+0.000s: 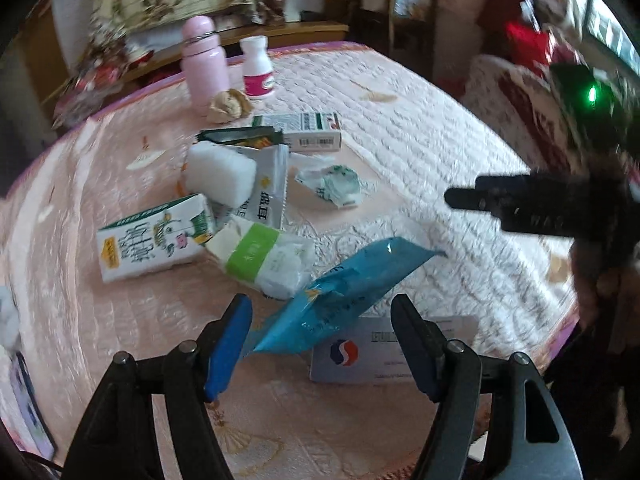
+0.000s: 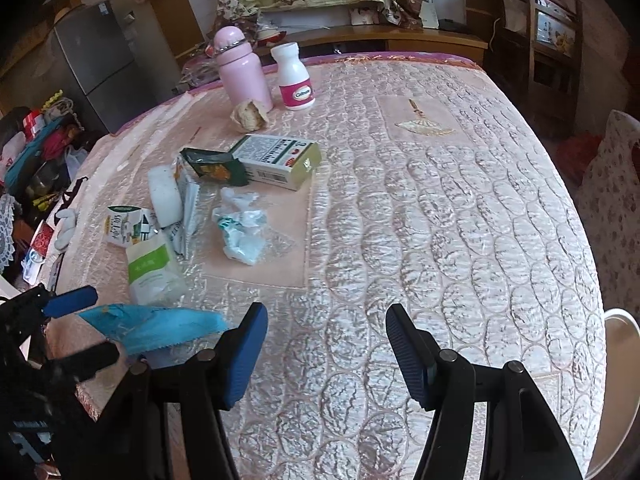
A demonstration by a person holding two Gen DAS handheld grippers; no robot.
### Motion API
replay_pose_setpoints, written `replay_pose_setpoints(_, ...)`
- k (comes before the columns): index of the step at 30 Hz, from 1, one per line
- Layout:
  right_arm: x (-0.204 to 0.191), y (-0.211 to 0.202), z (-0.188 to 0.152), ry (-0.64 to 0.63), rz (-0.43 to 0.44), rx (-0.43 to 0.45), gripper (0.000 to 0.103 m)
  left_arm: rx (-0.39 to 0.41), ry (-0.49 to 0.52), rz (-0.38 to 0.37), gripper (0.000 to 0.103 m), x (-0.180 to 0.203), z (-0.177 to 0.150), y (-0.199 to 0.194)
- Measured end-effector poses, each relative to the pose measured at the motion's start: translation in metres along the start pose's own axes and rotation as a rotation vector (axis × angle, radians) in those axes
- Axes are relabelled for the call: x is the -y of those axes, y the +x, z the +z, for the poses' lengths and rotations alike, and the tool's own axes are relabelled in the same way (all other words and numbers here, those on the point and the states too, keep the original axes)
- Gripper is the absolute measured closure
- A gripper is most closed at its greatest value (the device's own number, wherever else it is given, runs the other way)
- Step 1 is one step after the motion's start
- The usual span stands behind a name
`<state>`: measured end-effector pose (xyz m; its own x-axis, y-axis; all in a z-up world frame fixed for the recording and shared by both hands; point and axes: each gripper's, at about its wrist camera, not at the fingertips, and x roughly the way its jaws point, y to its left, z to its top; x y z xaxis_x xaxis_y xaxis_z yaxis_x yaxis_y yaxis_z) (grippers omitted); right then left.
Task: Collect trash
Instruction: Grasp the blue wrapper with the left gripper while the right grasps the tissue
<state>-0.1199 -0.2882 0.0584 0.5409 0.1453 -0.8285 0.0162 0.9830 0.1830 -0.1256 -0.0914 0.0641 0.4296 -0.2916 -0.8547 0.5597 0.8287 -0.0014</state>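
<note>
A blue wrapper (image 1: 340,292) (image 2: 152,328) lies slanted between the jaws of my left gripper (image 1: 320,344) (image 2: 80,330), its low end by the left pad. The pads do not press on it. Under it lies a white card (image 1: 392,352). Beyond are a milk carton (image 1: 156,236), a green-banded tissue pack (image 1: 264,256), a white foam block (image 1: 222,174), a silver sachet (image 1: 266,192), crumpled plastic (image 1: 336,184) (image 2: 240,232) and a medicine box (image 1: 308,132). My right gripper (image 2: 326,352) stands open over bare quilted cloth, with nothing between its fingers.
A pink bottle (image 2: 242,68), a white pill bottle (image 2: 294,78) and a brown paper ball (image 2: 250,114) stand at the far side of the pink quilted tablecloth (image 2: 440,220). A white round rim (image 2: 618,340) shows past the right edge. A phone (image 1: 28,400) lies at the left.
</note>
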Motion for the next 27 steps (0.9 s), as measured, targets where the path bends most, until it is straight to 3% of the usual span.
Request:
replay_pose_setpoints(3, 0.001, 0.001, 0.0, 0.007, 0.001, -0.002, 0.038, -0.036, 0.028, 0.037, 0.033, 0.001, 0.003, 0.016)
replay_pose_setpoints(4, 0.001, 0.001, 0.0, 0.005, 0.002, -0.003, 0.038, -0.048, 0.024, 0.029, 0.04, 0.001, 0.003, 0.02)
replay_pose_setpoints(5, 0.0, 0.001, 0.0, 0.003, 0.003, -0.002, 0.038, -0.062, 0.015, 0.016, 0.061, -0.001, 0.003, 0.023)
replay_pose_setpoints(9, -0.005, 0.003, 0.001, -0.009, 0.007, -0.005, 0.038, -0.077, -0.115, -0.08, 0.08, -0.021, 0.004, 0.018)
replay_pose_setpoints(17, -0.032, 0.032, 0.023, -0.061, 0.073, -0.017, 0.038, -0.033, -0.343, -0.197, 0.08, -0.066, -0.004, -0.014)
replay_pose_setpoints(25, -0.069, 0.077, 0.052, -0.125, 0.118, -0.022, 0.038, 0.014, -0.396, -0.202, 0.08, -0.067, -0.004, -0.024)
replay_pose_setpoints(26, -0.07, 0.082, 0.053, -0.128, 0.115, -0.026, 0.044, 0.017, -0.393, -0.198, 0.08, -0.065, -0.003, -0.025)
replay_pose_setpoints(27, -0.07, 0.085, 0.052, -0.126, 0.113, -0.026, 0.072, 0.018, -0.387, -0.192, 0.08, -0.063, -0.002, -0.024)
